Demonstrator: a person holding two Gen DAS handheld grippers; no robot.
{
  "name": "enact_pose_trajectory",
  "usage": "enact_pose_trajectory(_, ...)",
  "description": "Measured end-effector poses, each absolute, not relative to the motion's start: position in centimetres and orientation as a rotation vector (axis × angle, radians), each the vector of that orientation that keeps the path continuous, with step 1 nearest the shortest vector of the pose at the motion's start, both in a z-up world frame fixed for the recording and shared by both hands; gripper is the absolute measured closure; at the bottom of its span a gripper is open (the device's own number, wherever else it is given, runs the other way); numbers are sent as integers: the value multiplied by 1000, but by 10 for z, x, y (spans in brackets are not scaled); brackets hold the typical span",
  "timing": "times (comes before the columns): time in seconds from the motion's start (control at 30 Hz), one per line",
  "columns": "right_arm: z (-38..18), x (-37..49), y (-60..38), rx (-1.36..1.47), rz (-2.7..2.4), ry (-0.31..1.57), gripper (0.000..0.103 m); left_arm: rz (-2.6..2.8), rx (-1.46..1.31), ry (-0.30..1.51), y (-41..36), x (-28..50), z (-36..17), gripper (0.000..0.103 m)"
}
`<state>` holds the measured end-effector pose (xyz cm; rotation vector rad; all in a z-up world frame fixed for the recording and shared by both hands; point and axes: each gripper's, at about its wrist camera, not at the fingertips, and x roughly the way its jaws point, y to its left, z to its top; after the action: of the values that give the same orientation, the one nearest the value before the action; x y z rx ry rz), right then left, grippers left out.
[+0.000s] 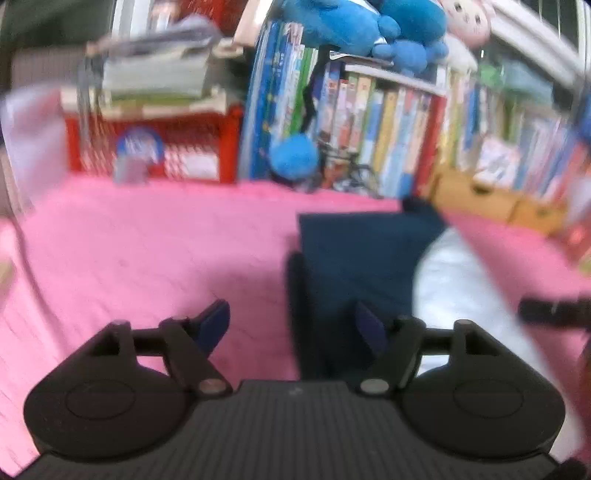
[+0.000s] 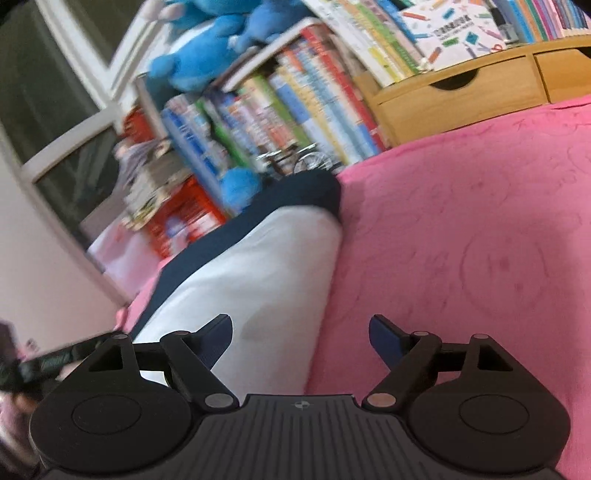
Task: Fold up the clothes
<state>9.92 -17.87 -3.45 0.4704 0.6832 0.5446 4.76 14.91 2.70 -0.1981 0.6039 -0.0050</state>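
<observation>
1. We see a garment [image 1: 362, 258], navy and white, lying folded on a pink cover [image 1: 147, 251]. We cannot tell whether a table or a bed lies under the cover.

2. Left hand-held gripper [image 1: 295, 326]: jaws spread wide, nothing pinched. The garment's left edge runs up between its fingers; the right finger [image 1: 371, 326] sits over navy cloth, the left one over bare pink. We cannot tell if the right finger touches the cloth; the view is blurred.

3. From the left wrist, the navy part lies ahead and right of centre, the white part further right, near the frame's lower right. A dark blurred bar [image 1: 554, 312] pokes in at the right edge, likely part of the other tool.

4. Right hand-held gripper [image 2: 301, 338]: jaws spread, empty. The garment [image 2: 251, 280] lies ahead and to the left; its white part reaches down to the left finger [image 2: 218, 338], the right finger stands over pink cover [image 2: 461, 229].

5. From the right wrist, the navy part forms a band along the garment's far and left sides, ending in a rounded navy end at the far tip.

6. Behind the cover: rows of books [image 2: 295, 110], a blue plush [image 1: 369, 26], a wooden drawer unit [image 2: 461, 92], a red rack [image 1: 155, 147].
</observation>
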Motion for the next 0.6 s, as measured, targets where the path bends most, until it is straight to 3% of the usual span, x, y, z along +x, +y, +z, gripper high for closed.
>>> enact_pose_trajectory(0.13, -34, 54, -175, 461, 603, 709, 15, -47, -288, 650, 157, 60, 15, 27)
enact_pose_trajectory(0.33, -37, -14, -151, 308, 563, 689, 14, 40, -286, 613, 165, 52, 13, 42)
enact_pose_trajectory(0.5, -33, -73, -90, -203, 397, 444, 14, 67, -131, 531, 172, 6, 28, 42)
enact_pose_trajectory(0.6, -38, -99, -42, -470, 404, 286, 12, -11, -200, 552, 182, -19, 29, 41)
